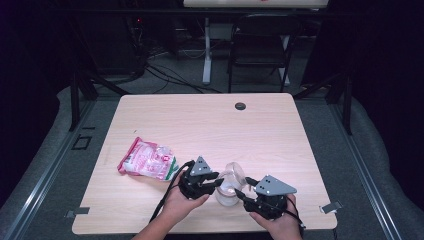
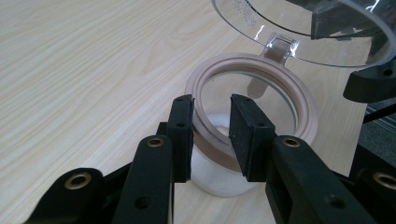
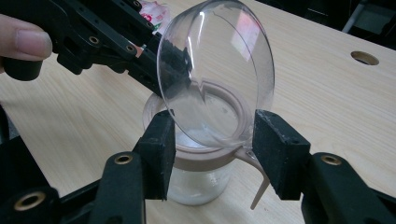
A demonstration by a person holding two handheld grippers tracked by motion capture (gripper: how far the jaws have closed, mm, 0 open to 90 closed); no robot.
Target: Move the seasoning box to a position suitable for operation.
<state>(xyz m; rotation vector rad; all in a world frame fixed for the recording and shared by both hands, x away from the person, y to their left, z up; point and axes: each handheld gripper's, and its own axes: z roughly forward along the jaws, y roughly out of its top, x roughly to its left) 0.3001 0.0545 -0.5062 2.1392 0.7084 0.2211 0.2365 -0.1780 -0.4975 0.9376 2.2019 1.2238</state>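
Wooden table [image 1: 210, 125], lid-up jar [image 1: 227, 192], perhaps white powder inside; left gripper [image 2: 211, 135] straddling rim unclamped, right gripper [image 3: 212, 154] open.

A pink and white plastic packet [image 1: 147, 160] lies flat on the left part of the pale wooden worktop [image 1: 210, 125]. A round dark cable hole [image 1: 240, 106] sits near the worktop's far edge. Beyond it, on the grey floor, stand a black folding chair [image 1: 260, 47] and a white table leg [image 1: 206, 52], with dark cables [image 1: 165, 75] trailing beside them.
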